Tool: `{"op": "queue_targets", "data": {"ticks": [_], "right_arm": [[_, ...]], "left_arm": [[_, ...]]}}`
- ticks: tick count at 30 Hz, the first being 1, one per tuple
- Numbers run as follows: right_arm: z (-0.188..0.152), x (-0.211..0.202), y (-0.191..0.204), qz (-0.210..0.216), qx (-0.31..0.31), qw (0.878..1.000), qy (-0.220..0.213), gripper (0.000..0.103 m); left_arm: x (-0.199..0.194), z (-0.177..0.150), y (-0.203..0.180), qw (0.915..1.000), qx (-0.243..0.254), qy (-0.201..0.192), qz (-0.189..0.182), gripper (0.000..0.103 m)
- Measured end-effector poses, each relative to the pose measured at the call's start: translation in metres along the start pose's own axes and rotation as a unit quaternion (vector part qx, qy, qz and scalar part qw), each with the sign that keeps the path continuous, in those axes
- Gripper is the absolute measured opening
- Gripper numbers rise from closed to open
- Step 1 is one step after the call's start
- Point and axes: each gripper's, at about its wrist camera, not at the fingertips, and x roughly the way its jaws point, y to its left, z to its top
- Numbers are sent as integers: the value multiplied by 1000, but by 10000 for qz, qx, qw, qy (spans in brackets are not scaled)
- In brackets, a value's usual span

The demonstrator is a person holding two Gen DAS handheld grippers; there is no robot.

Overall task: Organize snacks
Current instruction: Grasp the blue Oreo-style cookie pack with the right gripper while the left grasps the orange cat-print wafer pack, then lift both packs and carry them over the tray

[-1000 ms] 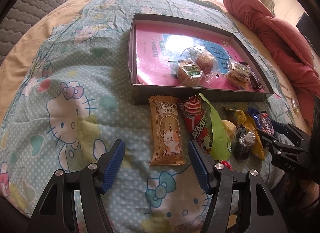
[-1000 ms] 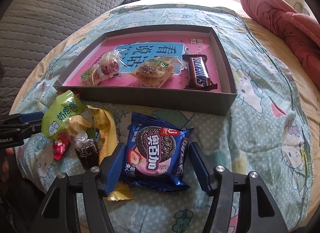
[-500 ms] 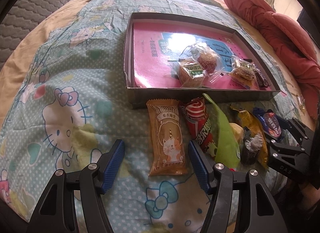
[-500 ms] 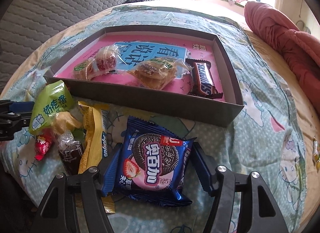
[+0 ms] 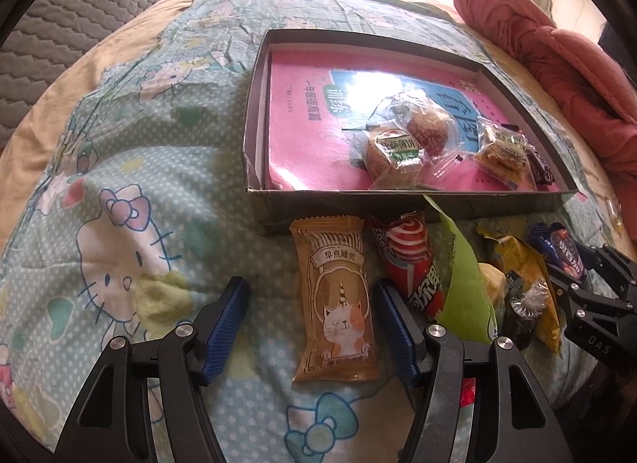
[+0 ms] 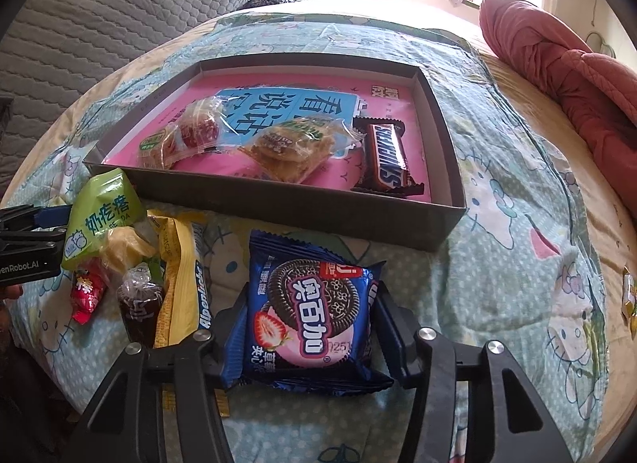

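Note:
A grey box (image 5: 398,206) (image 6: 278,204) with a pink book inside holds two wrapped pastries (image 5: 410,140), a wrapped cake (image 6: 294,144) and a Snickers bar (image 6: 386,160). In front of it lie loose snacks. My left gripper (image 5: 312,329) is open, with a brown cat-print packet (image 5: 336,303) between its fingers on the bed. A red packet (image 5: 414,264) and a green packet (image 5: 466,280) lie to its right. My right gripper (image 6: 308,327) has its pads against both sides of a blue Oreo pack (image 6: 310,311).
A yellow Alpenliebe packet (image 6: 183,288), a dark jelly cup (image 6: 139,307) and a small red candy (image 6: 85,295) lie left of the Oreo pack. A red blanket (image 6: 557,65) is heaped at the right. A grey quilted headboard (image 6: 99,17) stands at the left.
My right gripper's fingers have closed in onto the Oreo pack. My left gripper has moved forward so the brown packet sits deeper between its open fingers.

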Motion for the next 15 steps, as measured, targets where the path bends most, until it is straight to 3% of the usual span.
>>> {"op": "queue_targets", "data": {"ticks": [3,5,7,15], "right_arm": [[1,0,-3,41,63,10000,-21,55],[3,0,-5,72,102,9999,-19,55],[3,-1,-7,113,146,9998,-46,54],[5,-5,-12,220,276,9993,-82,54]], "left_arm": [[-1,1,-1,9999,65,-27,98,57],[-3,1,-1,9999,83,-63,70,38],[-4,3,-1,9999,106,-76,16,28],[-14,3,-1,9996,77,-183,-194,23]]}}
